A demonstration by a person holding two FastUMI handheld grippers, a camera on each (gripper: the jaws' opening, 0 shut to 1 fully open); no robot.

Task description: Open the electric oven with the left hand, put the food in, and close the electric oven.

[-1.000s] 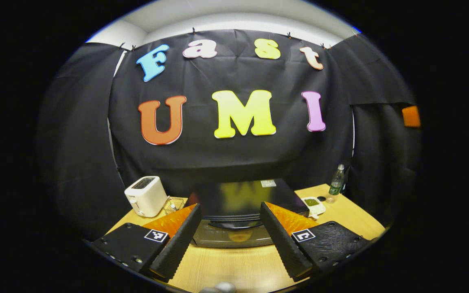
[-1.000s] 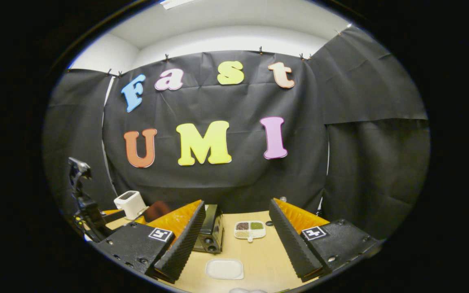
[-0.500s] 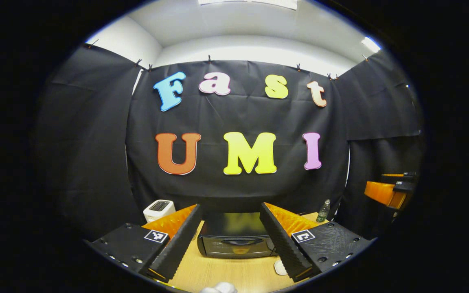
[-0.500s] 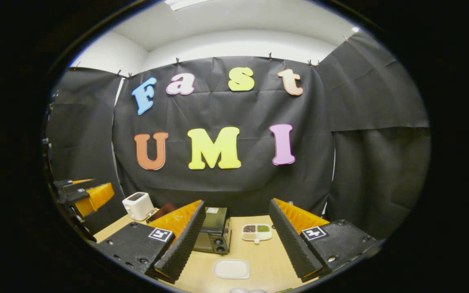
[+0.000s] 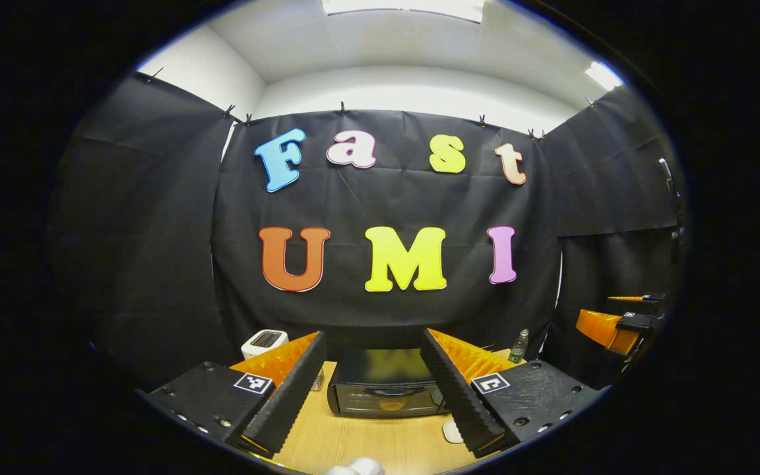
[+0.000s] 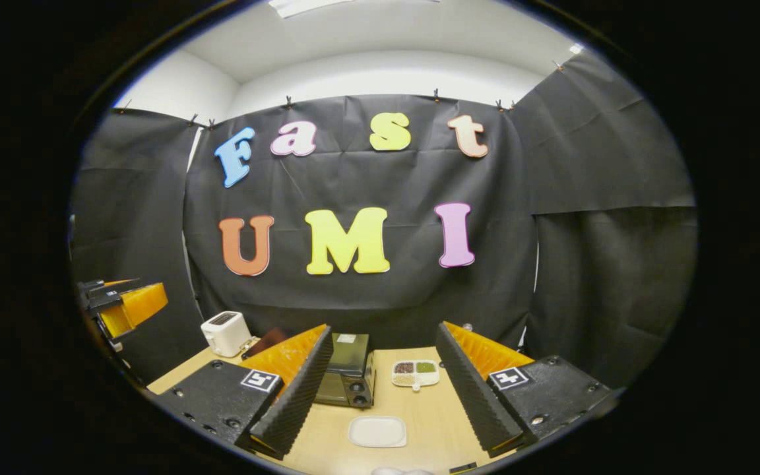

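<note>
The black electric oven (image 5: 385, 392) stands on the wooden table (image 5: 380, 442) straight ahead of my left gripper (image 5: 373, 340), its glass door shut. The left gripper hangs well back from the oven, open, with nothing between its fingers. In the right gripper view the oven (image 6: 347, 377) appears from its control side, left of centre. My right gripper (image 6: 383, 330) is open and holds nothing. A white plate (image 6: 378, 431) lies in front of it. A pale rounded thing (image 5: 355, 467) shows at the table's front edge; I cannot tell what it is.
A white toaster (image 5: 264, 342) stands back left and a small bottle (image 5: 518, 346) back right. A divided dish of grains (image 6: 415, 373) sits right of the oven. The other gripper hovers at the right (image 5: 617, 323), and the left one at the left (image 6: 123, 307).
Both grippers have drawn back and risen, so the oven looks smaller and farther away in the left gripper view. Each gripper has come into the other's view. Both stay open.
</note>
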